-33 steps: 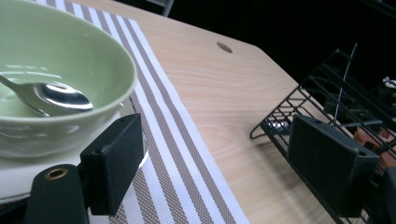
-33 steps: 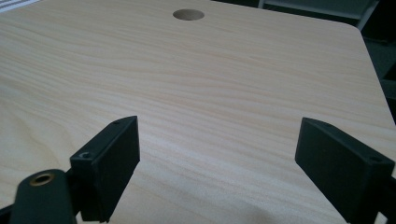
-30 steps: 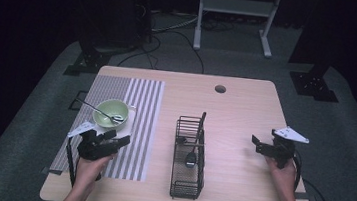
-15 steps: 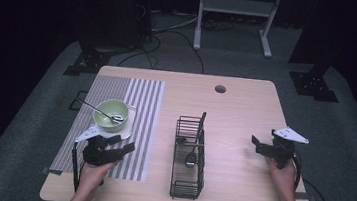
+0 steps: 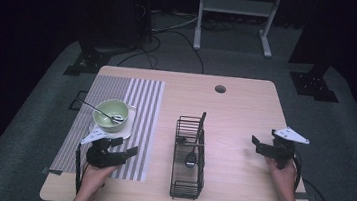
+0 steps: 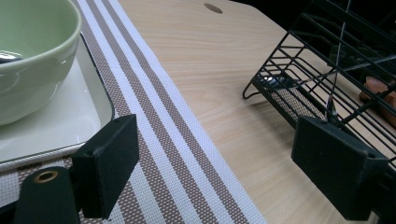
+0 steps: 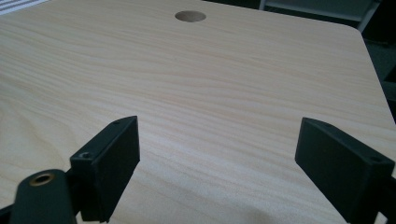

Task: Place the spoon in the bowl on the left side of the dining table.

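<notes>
A pale green bowl [image 5: 110, 113] [image 6: 28, 60] with a spoon [image 5: 102, 110] in it stands on a white square plate [image 5: 127, 125] [image 6: 60, 126] on the striped mat [image 5: 141, 101] [image 6: 163, 130]. My left gripper [image 5: 126, 146] [image 6: 224, 172] hovers over the mat's near part, just in front of the bowl, aimed toward the basket. It is open and its jaws have just been opening, with nothing between them. The black wire basket [image 5: 189, 157] [image 6: 327, 70] at mid-table holds a dark utensil [image 5: 191, 158]. My right gripper [image 5: 256, 145] [image 7: 224, 172] is open over bare wood at the right.
The wooden table [image 5: 245, 112] has a round hole [image 5: 220, 89] [image 7: 190, 16] near its far edge. Cables trail from both grippers toward the front edge. A metal stand [image 5: 236, 6] is on the floor beyond the table.
My left gripper has drawn back a little from the bowl toward the table's front edge. The right gripper has stayed where it was.
</notes>
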